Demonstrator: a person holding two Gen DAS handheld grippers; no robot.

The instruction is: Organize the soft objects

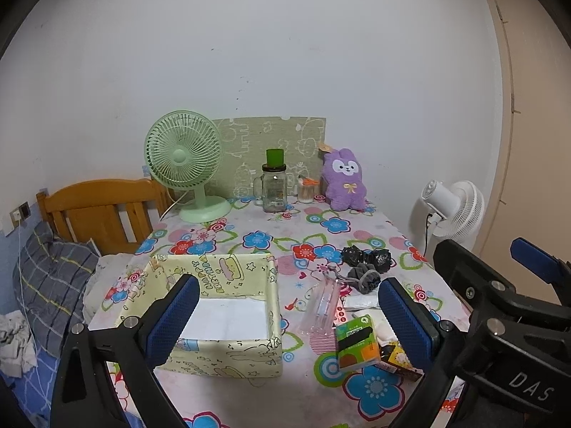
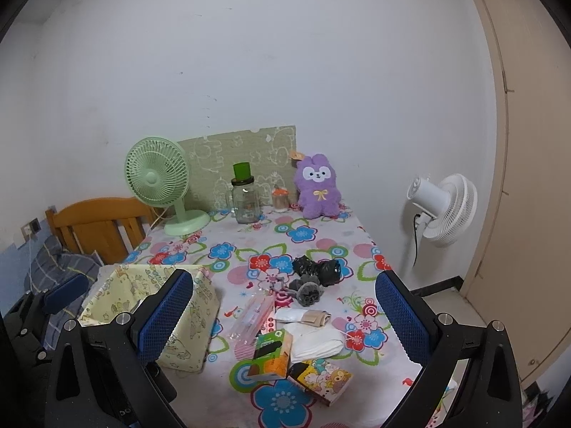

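A yellow patterned fabric box (image 1: 221, 321) stands open and empty on the floral table, also in the right wrist view (image 2: 171, 317). Right of it lie a grey scrunchie (image 2: 307, 289), a black crumpled bag (image 2: 317, 267), white cloth pads (image 2: 316, 344), a green tissue pack (image 2: 273, 355), a cartoon tissue pack (image 2: 321, 380) and a clear pink case (image 2: 251, 315). A purple plush (image 2: 318, 185) sits at the back. My left gripper (image 1: 289, 315) is open above the box's right side. My right gripper (image 2: 285, 321) is open and empty above the loose items.
A green desk fan (image 1: 185, 164), a glass jar with green lid (image 1: 274, 185) and a swab holder (image 1: 308, 190) stand at the table's back. A white floor fan (image 2: 446, 210) is to the right. A wooden bed headboard (image 1: 96, 214) and bedding lie left.
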